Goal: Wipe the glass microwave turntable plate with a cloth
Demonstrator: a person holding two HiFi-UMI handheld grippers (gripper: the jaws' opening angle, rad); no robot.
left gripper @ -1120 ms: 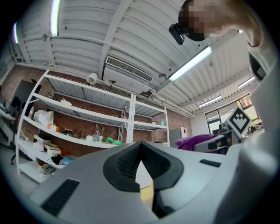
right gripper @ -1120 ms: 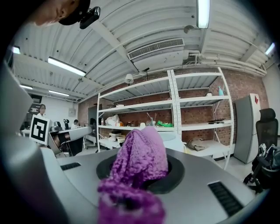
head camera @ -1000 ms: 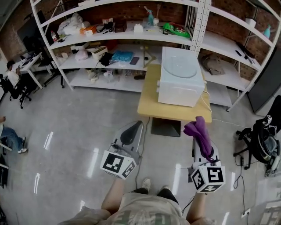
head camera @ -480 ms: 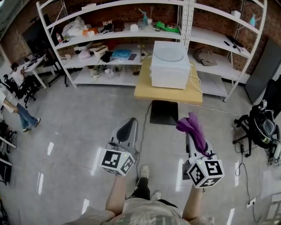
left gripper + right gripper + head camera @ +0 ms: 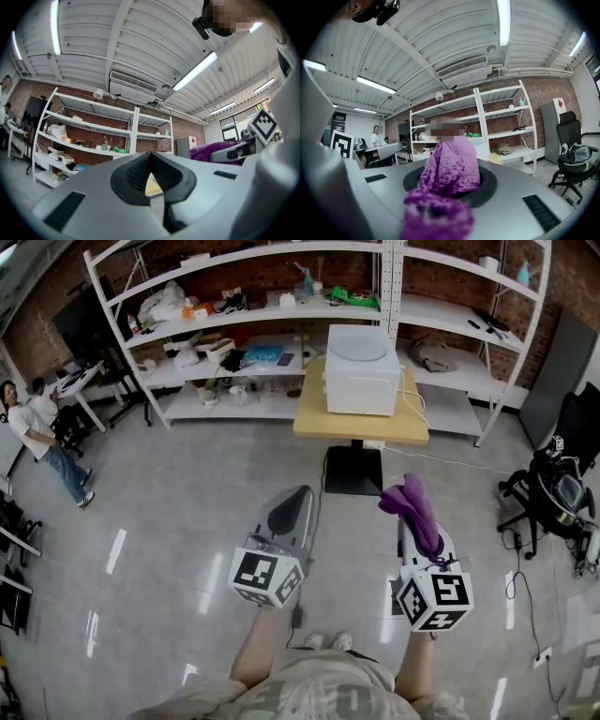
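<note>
1. Since a second ago the table has dropped back. It was just beyond the tip of my right tongs then and now lies well ahead of both pairs. A person has also come into sight far off to the left of my left tongs.
2. My left tongs are pressed together with nothing in them, showing only a sliver of light between the ribbed black pads.
3. My right tongs are pinching the purple cloth. It bunches up out of the jaws, soft and nubbly, and flops forward past their tip.
4. The glass turntable plate is far ahead of the tongs. It is a clear round disc lying flat on top of the boxy white microwave.
5. The microwave sits on the pale wooden tabletop, which stands on a dark pedestal base.
6. Beneath the tongs the floor is grey and glossy, streaked with light reflections.
7. Beyond the table, white metal shelves full of clutter stand against a brick wall.
8. A black office chair stands away to the right of my right tongs.
</note>
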